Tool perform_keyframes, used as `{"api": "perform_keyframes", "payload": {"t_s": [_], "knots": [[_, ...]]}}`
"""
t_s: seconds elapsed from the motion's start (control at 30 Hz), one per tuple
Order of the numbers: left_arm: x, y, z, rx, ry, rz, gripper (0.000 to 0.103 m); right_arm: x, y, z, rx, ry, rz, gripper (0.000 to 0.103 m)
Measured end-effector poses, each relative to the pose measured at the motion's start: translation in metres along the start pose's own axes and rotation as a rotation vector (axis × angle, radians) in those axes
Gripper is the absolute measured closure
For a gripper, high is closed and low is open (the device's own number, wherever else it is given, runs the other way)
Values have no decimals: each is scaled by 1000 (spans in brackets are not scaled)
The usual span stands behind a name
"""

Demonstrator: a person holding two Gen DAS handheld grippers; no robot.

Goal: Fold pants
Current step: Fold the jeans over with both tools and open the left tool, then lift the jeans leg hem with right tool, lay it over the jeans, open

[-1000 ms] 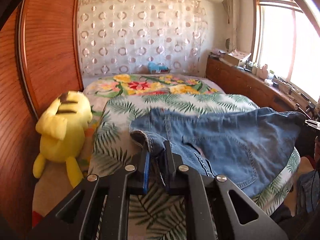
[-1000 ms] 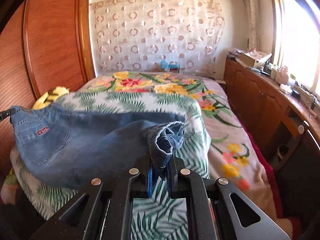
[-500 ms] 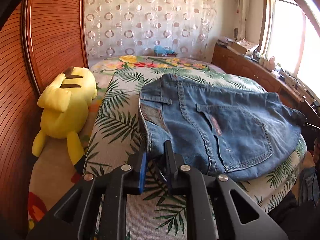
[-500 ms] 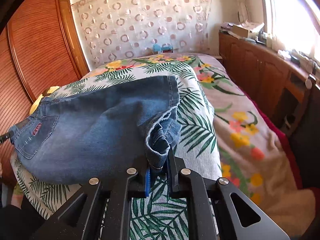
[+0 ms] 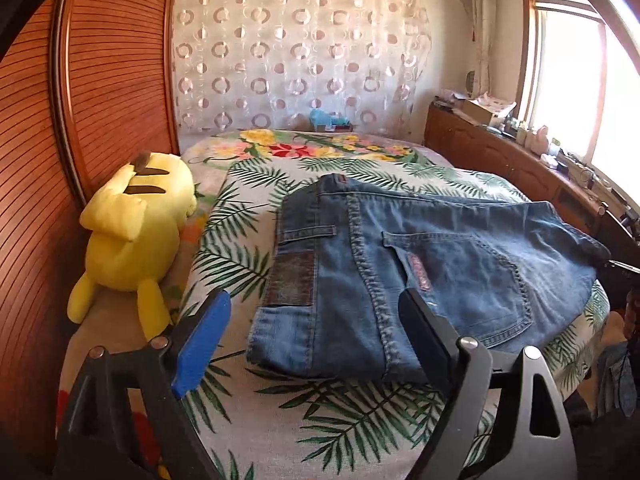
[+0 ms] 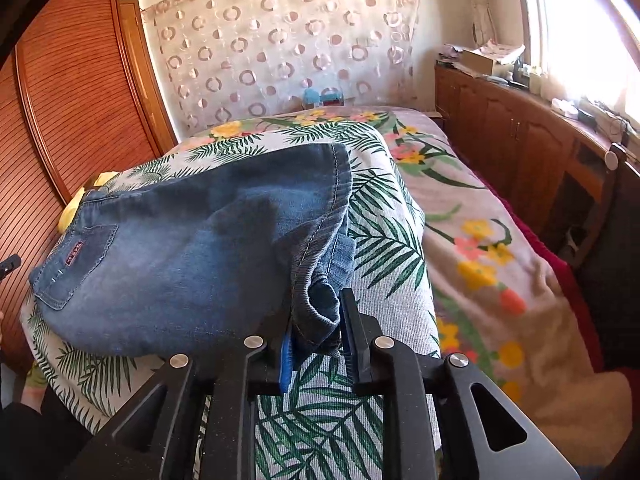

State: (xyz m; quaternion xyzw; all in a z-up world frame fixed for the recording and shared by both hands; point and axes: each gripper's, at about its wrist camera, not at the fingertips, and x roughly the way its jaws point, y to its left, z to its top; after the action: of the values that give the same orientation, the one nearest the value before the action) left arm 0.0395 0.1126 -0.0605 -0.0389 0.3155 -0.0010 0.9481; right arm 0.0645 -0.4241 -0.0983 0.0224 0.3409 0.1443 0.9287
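Note:
The blue denim pants lie folded across the palm-print bedspread, waistband and back pocket up. My left gripper is open wide and empty, its fingers on either side of the waistband corner, just in front of it. In the right wrist view the pants drape over the bed's near side. My right gripper is shut on a bunched fold of the pants' hem end, just above the bedspread.
A yellow plush toy lies left of the pants against the wooden wardrobe. A wooden cabinet with clutter runs along the window on the right. A small blue toy sits at the bed's head.
Both grippers lowered the pants onto the bed. My left gripper has opened and let go of the waistband. My right gripper's jaws have parted slightly but still hold the hem.

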Motion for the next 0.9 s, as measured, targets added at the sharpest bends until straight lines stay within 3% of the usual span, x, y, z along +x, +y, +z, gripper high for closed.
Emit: {"api": "perform_keyframes", "payload": {"t_s": [0.47, 0.7, 0.9], "knots": [[49, -62, 5, 56, 68, -124, 13, -10, -3, -7, 1, -8, 4, 81], [73, -88, -2, 128, 126, -107, 13, -14, -2, -14, 4, -20, 1, 81], [75, -91, -9, 123, 111, -84, 13, -13, 3, -13, -5, -19, 0, 81]]}}
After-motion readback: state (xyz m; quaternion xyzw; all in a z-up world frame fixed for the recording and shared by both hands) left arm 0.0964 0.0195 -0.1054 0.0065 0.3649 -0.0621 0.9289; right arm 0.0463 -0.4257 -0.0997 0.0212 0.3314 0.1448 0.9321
